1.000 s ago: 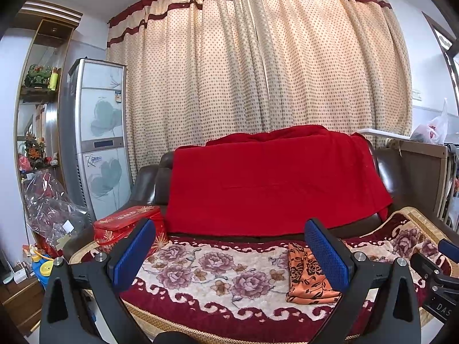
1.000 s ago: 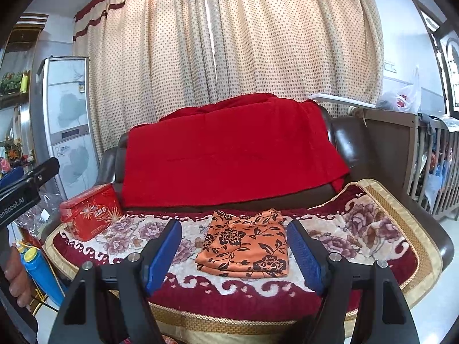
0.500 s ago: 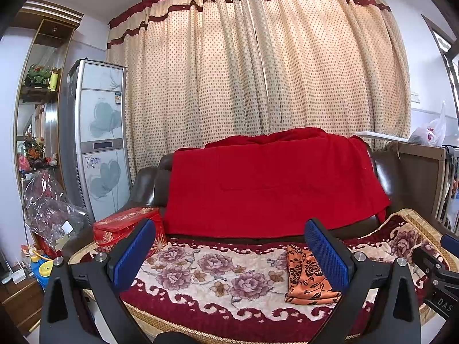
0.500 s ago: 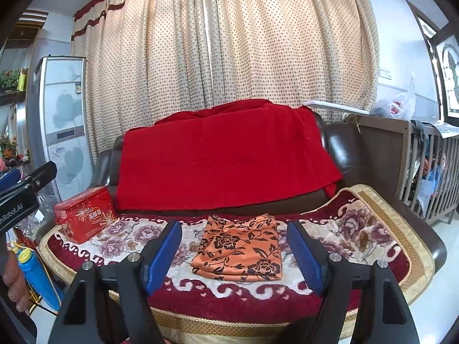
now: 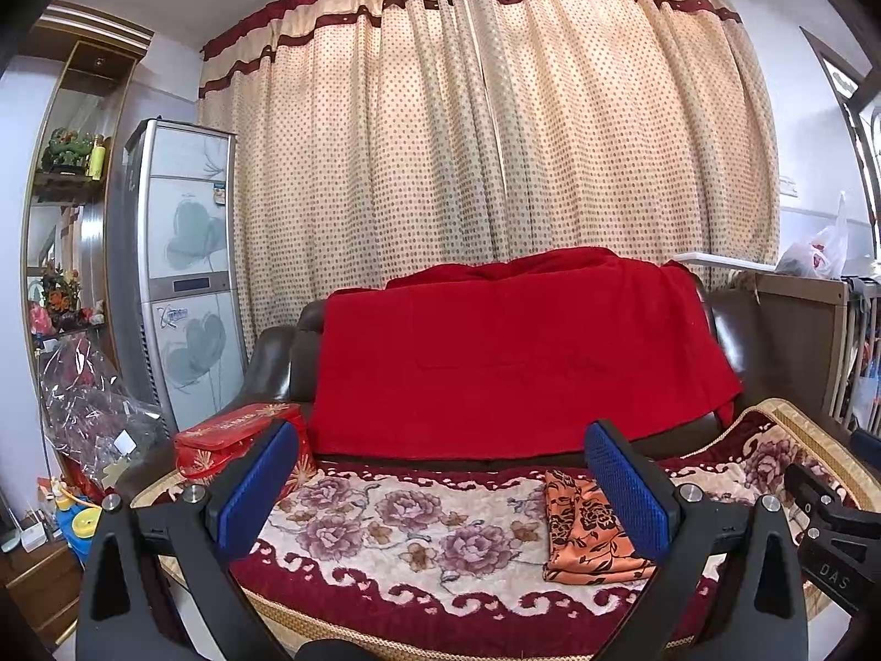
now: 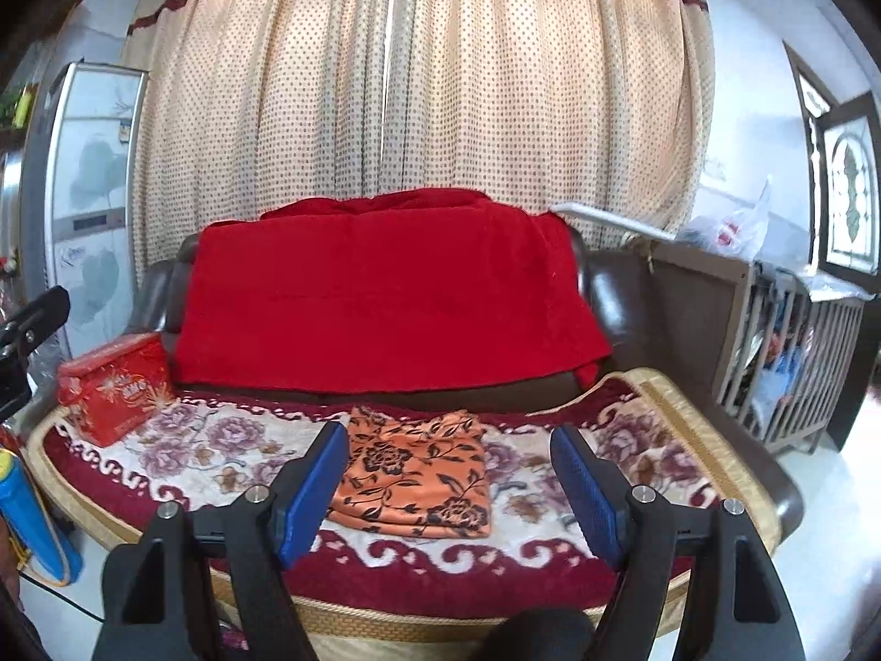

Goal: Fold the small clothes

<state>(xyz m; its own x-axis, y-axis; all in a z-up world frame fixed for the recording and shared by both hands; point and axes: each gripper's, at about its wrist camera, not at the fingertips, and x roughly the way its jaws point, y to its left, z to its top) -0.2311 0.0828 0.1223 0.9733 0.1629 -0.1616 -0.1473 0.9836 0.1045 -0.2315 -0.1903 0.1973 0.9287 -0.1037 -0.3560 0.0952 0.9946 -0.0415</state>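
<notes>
A folded orange garment (image 6: 413,476) with black flowers lies flat on the sofa's floral seat cover (image 6: 209,451). In the left wrist view the same orange garment (image 5: 583,529) shows at the right, partly hidden behind the right finger. My right gripper (image 6: 449,487) stands open in front of the sofa, apart from the garment, which appears between its blue pads (image 6: 311,496). My left gripper (image 5: 440,487) is open too, with nothing between its fingers, facing the seat cover (image 5: 385,523) left of the garment.
A red blanket (image 6: 385,292) drapes the brown sofa's backrest. A red gift box (image 6: 115,385) sits at the seat's left end. A tall floor air conditioner (image 5: 181,275), shelves and plastic bags stand at left. A wooden crib (image 6: 782,341) stands at right.
The right wrist view has tilted and shifted a little, so the sofa and garment sit lower and slightly skewed. The left view is unchanged, and both grippers stay open.
</notes>
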